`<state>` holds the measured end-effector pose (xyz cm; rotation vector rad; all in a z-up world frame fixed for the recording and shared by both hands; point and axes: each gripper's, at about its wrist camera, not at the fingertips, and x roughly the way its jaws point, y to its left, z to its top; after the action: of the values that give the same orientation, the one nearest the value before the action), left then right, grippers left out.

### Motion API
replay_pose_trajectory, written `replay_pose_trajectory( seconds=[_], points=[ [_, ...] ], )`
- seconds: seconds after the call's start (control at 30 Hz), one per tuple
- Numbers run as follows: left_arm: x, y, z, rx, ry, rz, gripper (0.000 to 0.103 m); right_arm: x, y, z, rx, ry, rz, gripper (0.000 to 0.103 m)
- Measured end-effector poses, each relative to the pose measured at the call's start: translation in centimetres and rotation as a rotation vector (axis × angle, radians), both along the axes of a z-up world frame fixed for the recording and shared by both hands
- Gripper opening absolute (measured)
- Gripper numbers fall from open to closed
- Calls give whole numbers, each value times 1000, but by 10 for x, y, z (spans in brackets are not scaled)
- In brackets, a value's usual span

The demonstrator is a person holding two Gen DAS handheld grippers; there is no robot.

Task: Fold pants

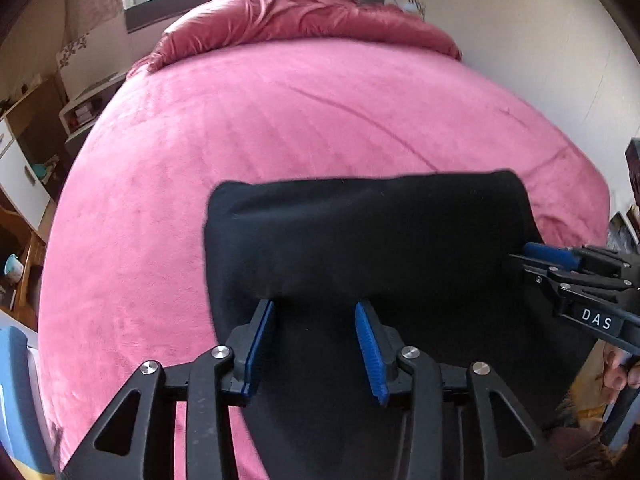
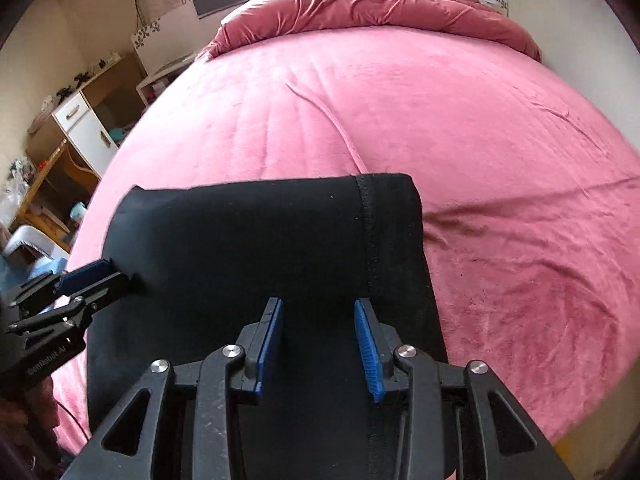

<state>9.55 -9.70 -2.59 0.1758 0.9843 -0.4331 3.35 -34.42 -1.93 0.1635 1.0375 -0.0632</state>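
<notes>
Plush pink bedspread (image 1: 248, 128) stretches ahead, rumpled duvet (image 1: 304, 12) beyond. Soft black pants (image 1: 360, 232), folded into a thick slab, lie under your left gripper (image 1: 316, 350) and right gripper (image 2: 320, 346), both gaping, gripping nothing.

Black pants (image 1: 360, 240), pink bedspread (image 1: 240, 140)

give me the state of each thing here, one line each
black pants: folded over, lying flat on the bed
left gripper: open, nothing between its pads
right gripper: open, above the pants
pink bed sheet: spread out, lightly creased
duvet: bunched at the far end
</notes>
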Motion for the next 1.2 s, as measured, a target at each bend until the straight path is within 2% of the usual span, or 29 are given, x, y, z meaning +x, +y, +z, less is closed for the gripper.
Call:
replay_pose_trajectory(
  seconds=[0.2,0.53,0.63,0.73,0.83,0.9,0.93,1.07,1.2],
  points=[
    [8,-12,-12,25,5,2,47,15,-7,-18,13,-2,2,35],
    [2,-9,-6,14,-8,-1,50,3,-11,-5,67,-47,35,38],
    [2,-8,-6,8,-8,0,51,-1,-10,1,73,-60,39,43],
    [0,-4,-3,2,-8,5,53,-8,-11,8,50,-76,15,62],
    [-4,5,0,-20,-6,15,59,-12,-19,12,49,-78,-11,62],
    [-6,14,4,-46,-8,27,66,-10,-29,8,69,-57,-22,71],
    [-8,22,6,-61,-11,39,67,-10,-33,5,94,-40,-19,78],
    [-10,53,4,-101,13,97,72,-7,-46,-10,110,13,-23,79],
    [-11,92,-7,-198,86,149,75,-3,-57,-24,164,44,-30,81]
  ],
)
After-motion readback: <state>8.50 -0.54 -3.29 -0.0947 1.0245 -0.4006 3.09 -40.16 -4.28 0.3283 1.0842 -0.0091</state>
